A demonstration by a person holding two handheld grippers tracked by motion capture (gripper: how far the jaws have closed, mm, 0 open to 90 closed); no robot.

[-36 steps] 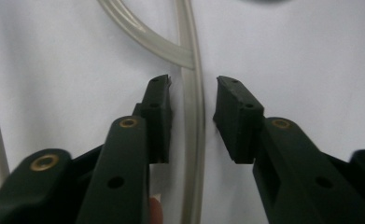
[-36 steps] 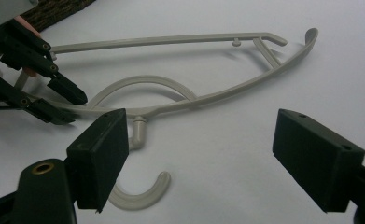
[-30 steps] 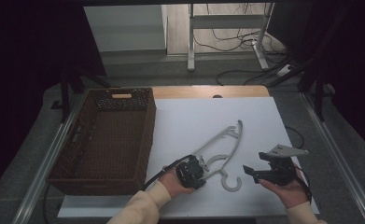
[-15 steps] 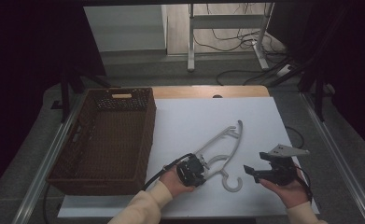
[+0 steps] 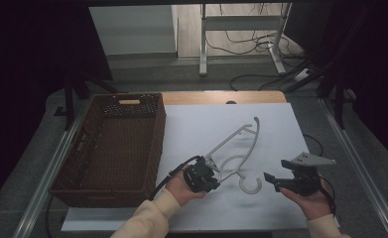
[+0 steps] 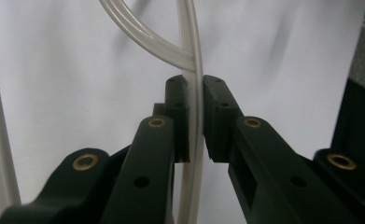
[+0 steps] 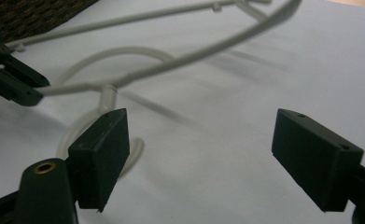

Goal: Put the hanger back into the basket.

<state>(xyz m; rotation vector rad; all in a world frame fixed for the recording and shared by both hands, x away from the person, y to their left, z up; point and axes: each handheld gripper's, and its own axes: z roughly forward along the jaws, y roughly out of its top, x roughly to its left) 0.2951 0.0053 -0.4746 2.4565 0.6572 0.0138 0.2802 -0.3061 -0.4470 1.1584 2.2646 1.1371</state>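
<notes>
left gripper (image 5: 212,174): clamped on hanger (image 5: 233,144) bar, table (image 5: 281,124) centre | right gripper (image 5: 277,182): jaws wide, nothing held | advice: hanger to be lifted level, hook (image 5: 251,184) kept clear, basket (image 5: 113,144) beside

Laboratory-style recording bay, not a home; a wooden table (image 5: 261,97) covered by a white sheet (image 5: 261,148) stands inside a grey metal rail frame (image 5: 360,163); dark curtains (image 5: 32,74) close off both sides; black cables (image 5: 261,47) trail over the bare grey floor (image 5: 147,69) around a white metal stand (image 5: 204,39) behind the table.
</notes>
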